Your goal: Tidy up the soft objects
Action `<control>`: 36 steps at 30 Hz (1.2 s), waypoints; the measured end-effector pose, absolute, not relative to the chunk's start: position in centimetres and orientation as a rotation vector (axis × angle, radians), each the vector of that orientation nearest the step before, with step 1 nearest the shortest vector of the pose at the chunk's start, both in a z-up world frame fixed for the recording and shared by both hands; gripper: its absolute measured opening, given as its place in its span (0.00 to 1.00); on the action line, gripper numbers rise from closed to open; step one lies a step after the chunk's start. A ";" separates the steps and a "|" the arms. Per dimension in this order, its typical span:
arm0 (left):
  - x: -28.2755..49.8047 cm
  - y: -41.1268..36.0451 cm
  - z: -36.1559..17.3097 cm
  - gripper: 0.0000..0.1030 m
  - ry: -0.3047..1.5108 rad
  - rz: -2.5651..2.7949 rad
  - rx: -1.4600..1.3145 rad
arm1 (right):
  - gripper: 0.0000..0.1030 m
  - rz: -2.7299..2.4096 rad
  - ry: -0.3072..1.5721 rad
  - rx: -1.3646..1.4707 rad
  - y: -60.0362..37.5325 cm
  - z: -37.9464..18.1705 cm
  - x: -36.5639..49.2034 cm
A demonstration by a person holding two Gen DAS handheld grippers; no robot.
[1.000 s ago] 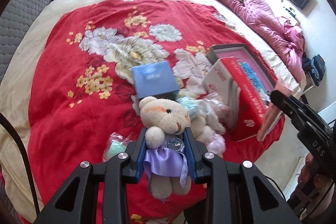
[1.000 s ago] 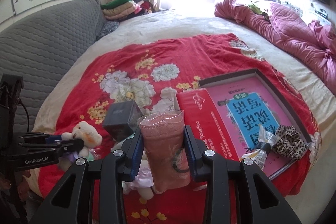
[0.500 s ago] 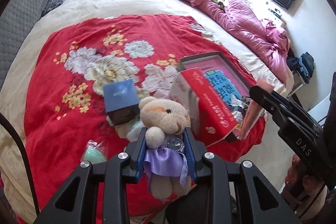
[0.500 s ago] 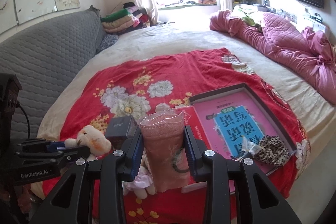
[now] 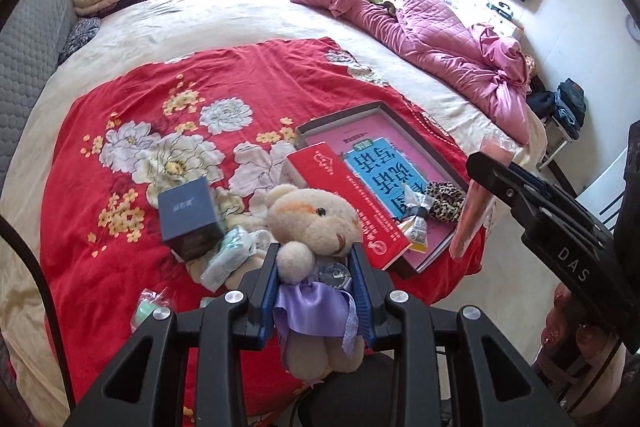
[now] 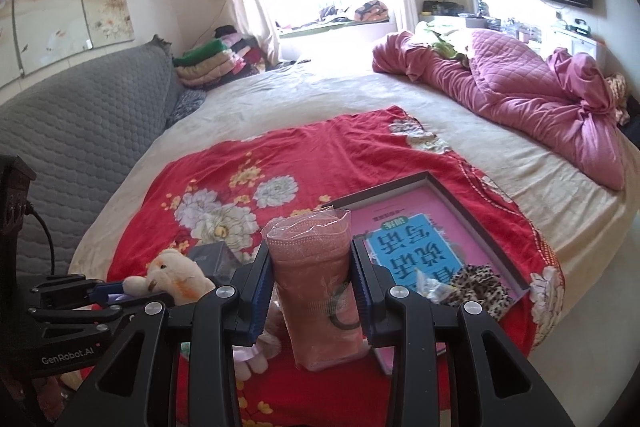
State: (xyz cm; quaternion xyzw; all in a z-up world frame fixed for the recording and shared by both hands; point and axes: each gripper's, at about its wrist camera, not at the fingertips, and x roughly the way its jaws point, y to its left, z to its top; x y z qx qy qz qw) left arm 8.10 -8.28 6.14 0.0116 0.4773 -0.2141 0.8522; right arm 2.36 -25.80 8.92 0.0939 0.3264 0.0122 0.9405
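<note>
L gripper (image 5: 316,269) is clamped on a cream teddy bear (image 5: 314,223) w/ a lilac satin bow; blue pads press its chest from both sides, head sticking out past the fingertips, legs dangling back toward the camera. Bear is held up off the red floral blanket (image 5: 224,83).

R gripper (image 6: 312,267) is clamped on a pink cloth item in a clear plastic bag (image 6: 316,275), standing upright between the pads, bag top open above the fingertips. Also clear of the bedding. In the L view this bag shows at 3 o'clock, at the tip of the R gripper's black fingers.

On the blanket, L view: open box lid w/ a pink-and-blue book (image 5: 372,163) inside at approx 1 o'clock from the bear; a leopard-print scrunchie (image 5: 444,201) and a small wrapped packet (image 5: 416,223) lie in it at the near corner. A red box (image 5: 344,203) leans on the lid's near-left edge. Dark blue cube box (image 5: 188,215) at 9 o'clock from the bear, pale mint packets (image 5: 228,255) just beside it, another mint-green bagged item (image 5: 146,309) at 8 o'clock.

Pink quilt (image 6: 520,87) bunched at the bed's far right.
</note>
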 end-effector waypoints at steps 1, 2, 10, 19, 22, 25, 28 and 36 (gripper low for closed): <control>8.2 -8.6 6.3 0.32 1.004 -0.455 0.025 | 0.36 0.023 0.665 0.194 -26.1 9.0 2.3; 8.2 -8.9 6.3 0.32 1.004 -0.460 0.026 | 0.36 0.020 0.663 0.198 -26.4 9.1 2.3; 8.6 -11.7 6.8 0.32 0.996 -0.488 0.049 | 0.36 -0.034 0.647 0.234 -29.8 9.4 1.6; 9.3 -15.7 6.5 0.32 0.992 -0.536 0.081 | 0.36 -0.104 0.642 0.280 -33.7 9.1 1.1; 9.7 -17.0 6.1 0.32 1.000 -0.552 0.093 | 0.36 -0.118 0.644 0.295 -34.6 8.7 1.0; 10.1 -18.2 5.6 0.32 1.003 -0.565 0.105 | 0.36 -0.130 0.645 0.307 -35.5 8.3 1.1; 10.7 -19.6 4.9 0.32 1.016 -0.578 0.122 | 0.36 -0.138 0.650 0.323 -36.3 7.8 1.2; 12.9 -22.7 2.6 0.32 1.049 -0.594 0.152 | 0.36 -0.155 0.676 0.349 -37.7 5.7 2.0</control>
